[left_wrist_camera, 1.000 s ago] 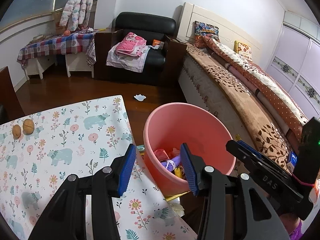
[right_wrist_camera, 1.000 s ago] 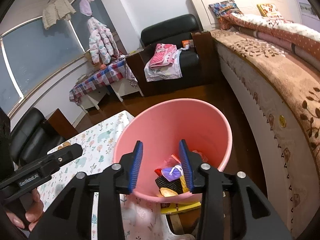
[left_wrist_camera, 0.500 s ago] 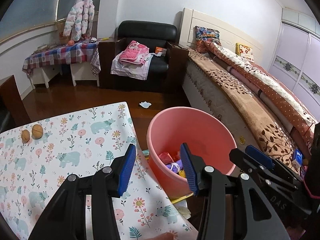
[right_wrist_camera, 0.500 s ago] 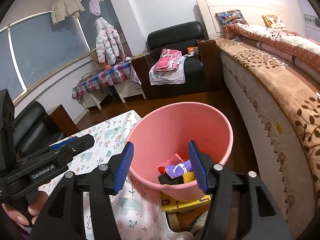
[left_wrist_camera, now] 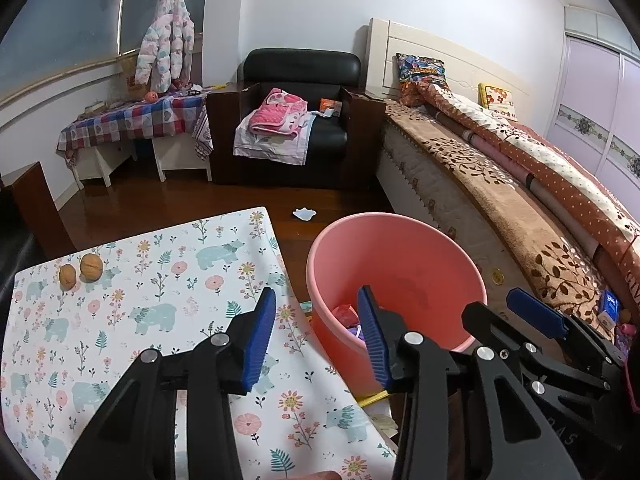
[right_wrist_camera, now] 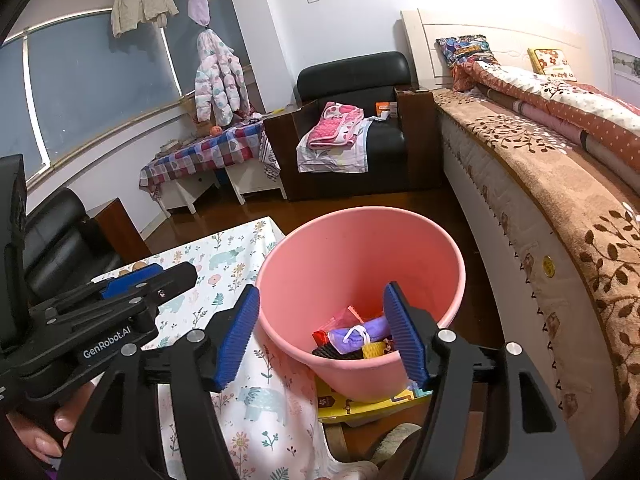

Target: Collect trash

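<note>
A pink bucket [left_wrist_camera: 400,240] stands on the floor beside the table; it also shows in the right wrist view [right_wrist_camera: 360,232]. Several pieces of trash [right_wrist_camera: 356,336] lie at its bottom, among them a purple bundle and a red wrapper. My left gripper [left_wrist_camera: 316,336] is open and empty over the table's right edge, next to the bucket. My right gripper [right_wrist_camera: 320,336] is open and empty above the bucket's near rim. Two walnuts [left_wrist_camera: 82,270] lie at the table's far left. A white scrap [left_wrist_camera: 304,213] lies on the floor beyond the bucket.
The table [left_wrist_camera: 160,280] has a floral bear-print cloth. A bed [left_wrist_camera: 520,200] runs along the right. A black armchair [left_wrist_camera: 296,120] with clothes stands at the back. A yellow box [right_wrist_camera: 360,404] lies under the bucket.
Both grippers have drawn back and up from the bucket. My right gripper's jaws have spread wider. The left gripper stays open.
</note>
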`<state>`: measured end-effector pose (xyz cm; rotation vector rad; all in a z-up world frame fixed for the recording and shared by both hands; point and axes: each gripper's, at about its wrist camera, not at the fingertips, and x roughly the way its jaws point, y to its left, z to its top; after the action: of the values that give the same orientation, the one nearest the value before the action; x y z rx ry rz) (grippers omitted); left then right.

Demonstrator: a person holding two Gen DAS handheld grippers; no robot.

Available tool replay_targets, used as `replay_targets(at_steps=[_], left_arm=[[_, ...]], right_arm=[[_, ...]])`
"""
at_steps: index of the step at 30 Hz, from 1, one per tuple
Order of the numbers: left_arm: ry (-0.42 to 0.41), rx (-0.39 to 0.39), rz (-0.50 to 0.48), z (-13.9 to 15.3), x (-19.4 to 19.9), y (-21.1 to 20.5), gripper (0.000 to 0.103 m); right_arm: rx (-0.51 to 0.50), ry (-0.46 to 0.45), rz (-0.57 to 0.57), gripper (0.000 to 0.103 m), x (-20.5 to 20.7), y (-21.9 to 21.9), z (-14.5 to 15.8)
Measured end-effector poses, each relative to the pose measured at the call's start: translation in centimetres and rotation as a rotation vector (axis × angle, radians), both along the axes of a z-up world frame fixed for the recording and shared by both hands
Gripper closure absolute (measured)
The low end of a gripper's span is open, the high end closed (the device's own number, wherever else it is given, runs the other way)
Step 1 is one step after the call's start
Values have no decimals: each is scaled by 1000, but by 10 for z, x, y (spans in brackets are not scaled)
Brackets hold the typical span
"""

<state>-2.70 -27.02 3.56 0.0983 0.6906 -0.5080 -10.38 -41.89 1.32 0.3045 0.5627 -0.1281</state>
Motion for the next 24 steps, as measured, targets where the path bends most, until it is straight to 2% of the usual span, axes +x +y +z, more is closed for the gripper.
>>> replay_targets(at_steps=[12, 24], left_arm=[[-17, -2, -1, 3, -2, 2, 63], [-16, -3, 1, 3, -3, 2, 63]], right_arm=[[-61, -2, -46, 36, -3, 6, 5], [-80, -35, -74, 35, -9, 8, 14]])
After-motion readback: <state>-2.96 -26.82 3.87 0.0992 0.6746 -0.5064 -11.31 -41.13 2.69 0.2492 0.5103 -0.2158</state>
